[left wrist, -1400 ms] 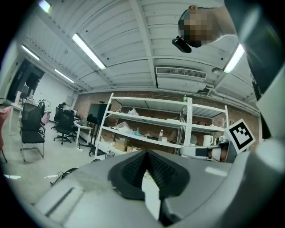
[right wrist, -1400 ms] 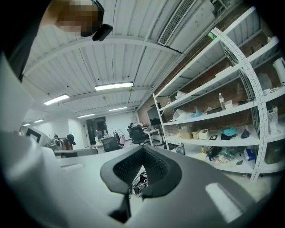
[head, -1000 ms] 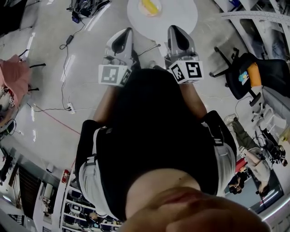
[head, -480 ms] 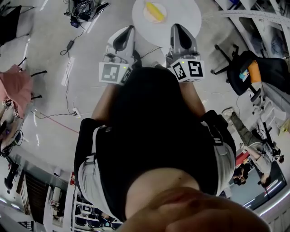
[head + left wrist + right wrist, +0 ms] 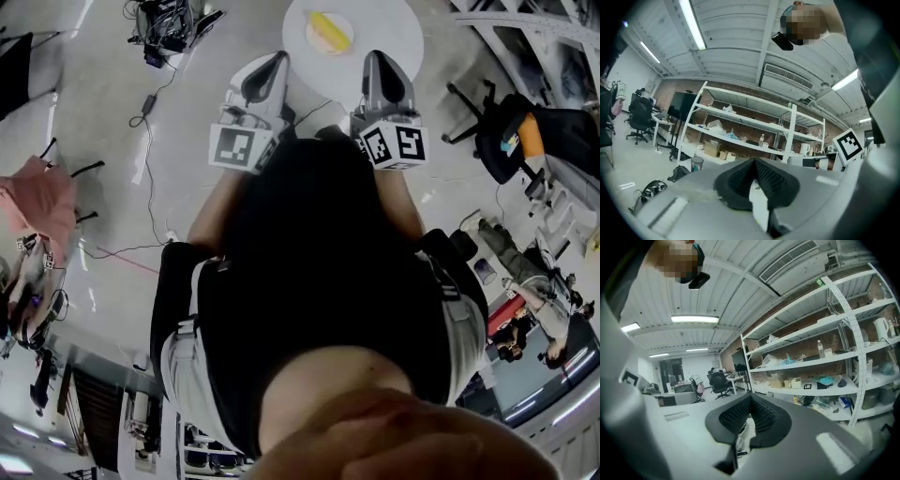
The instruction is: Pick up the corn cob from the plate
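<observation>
Corn cob point(image 5: 328, 31) could get shoved off its plate point(image 5: 310, 42) if the left hand-held gripper point(image 5: 277, 60) and right hand-held gripper point(image 5: 376, 58) arrive pressed together as now.

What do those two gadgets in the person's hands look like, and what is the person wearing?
The left gripper and right gripper are smooth grey tapered shells with a dark oval recess on top. Each has a cube with black-and-white square markers at its rear. Their pads are black with a fine grid texture. The person wears a black top.
</observation>
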{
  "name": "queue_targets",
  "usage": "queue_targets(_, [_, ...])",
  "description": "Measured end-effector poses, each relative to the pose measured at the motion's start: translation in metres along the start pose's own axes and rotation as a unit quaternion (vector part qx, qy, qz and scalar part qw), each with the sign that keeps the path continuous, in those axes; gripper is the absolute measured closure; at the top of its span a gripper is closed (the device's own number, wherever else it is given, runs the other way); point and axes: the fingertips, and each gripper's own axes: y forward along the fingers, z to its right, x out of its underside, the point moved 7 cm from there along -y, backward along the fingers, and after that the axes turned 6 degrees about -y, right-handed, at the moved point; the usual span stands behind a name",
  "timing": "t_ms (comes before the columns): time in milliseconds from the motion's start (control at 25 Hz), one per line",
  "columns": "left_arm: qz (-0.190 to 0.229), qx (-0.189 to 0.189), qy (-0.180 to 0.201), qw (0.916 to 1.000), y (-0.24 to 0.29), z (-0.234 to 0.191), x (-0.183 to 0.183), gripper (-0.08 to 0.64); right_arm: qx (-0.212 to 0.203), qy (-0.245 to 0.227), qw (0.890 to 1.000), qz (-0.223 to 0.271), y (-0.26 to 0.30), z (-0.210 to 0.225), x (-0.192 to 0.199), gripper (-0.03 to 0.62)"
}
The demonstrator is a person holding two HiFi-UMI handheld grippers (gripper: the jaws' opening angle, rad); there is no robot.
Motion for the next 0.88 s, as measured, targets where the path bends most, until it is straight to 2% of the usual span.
queue_targets(280, [-0.011, 0.032, -0.012, 0.9994, 0.012, -0.025, -0.006, 0.558, 0.043, -0.003, 0.999, -0.003, 0.010, -0.005, -0.002, 0.586])
queue_targets(880, [-0.008, 0.065, -0.014, 0.9978, 0.028, -0.026, -0.010, 0.558, 0.061, -0.009, 0.998, 0.003, 0.012, -0.007, -0.007, 0.586])
